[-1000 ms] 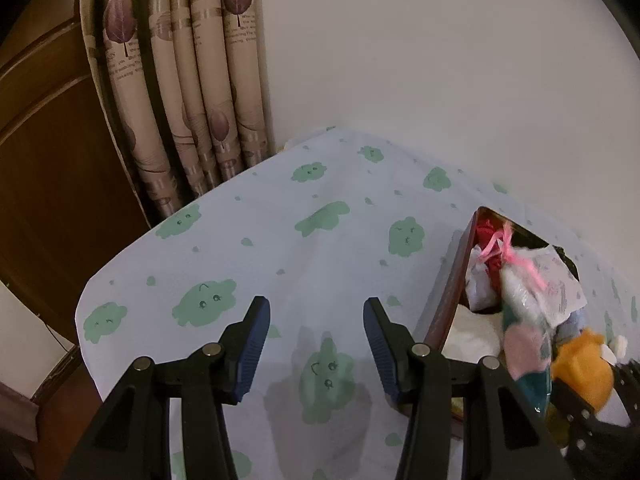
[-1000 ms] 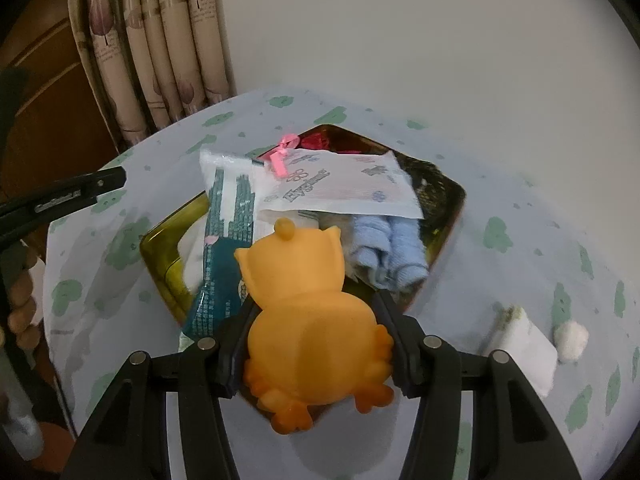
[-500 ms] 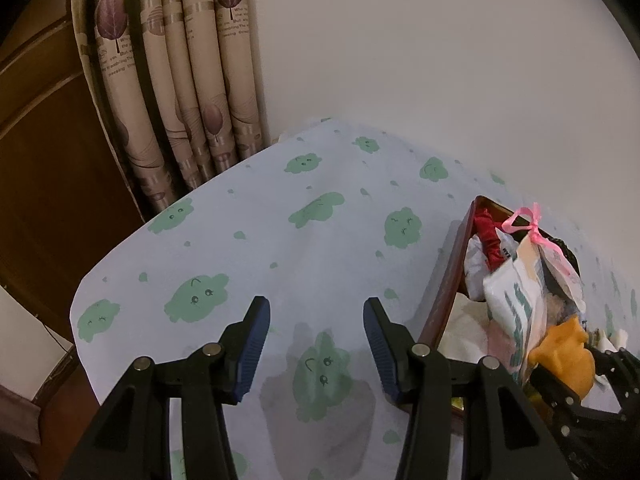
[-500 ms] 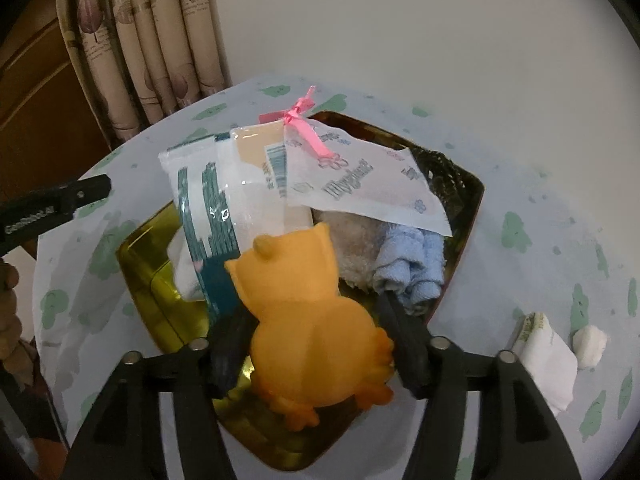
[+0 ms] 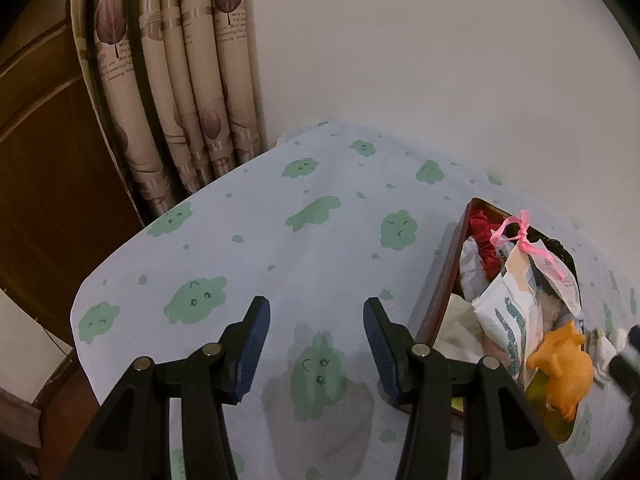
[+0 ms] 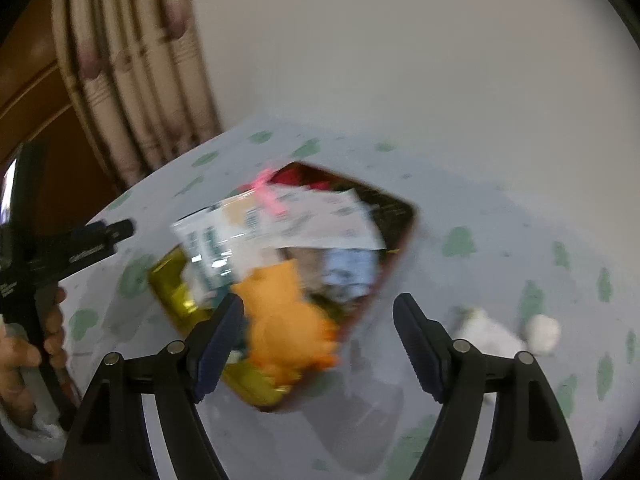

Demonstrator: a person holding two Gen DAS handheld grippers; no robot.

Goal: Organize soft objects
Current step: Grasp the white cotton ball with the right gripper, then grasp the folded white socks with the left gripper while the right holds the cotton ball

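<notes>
At the left, the left gripper [image 5: 316, 344] hangs over the bare cloth [image 5: 280, 240], its jaws wide apart and holding nothing. To its right stands the tray [image 6: 172, 284], already full of soft things, with the orange toy [image 6: 286, 320] lying at its near edge. The right gripper [image 6: 320, 344] is opening and its pads do not touch the toy. Further right, two white things [image 6: 516, 330] lie on the cloth; they seem to be left to do.
</notes>
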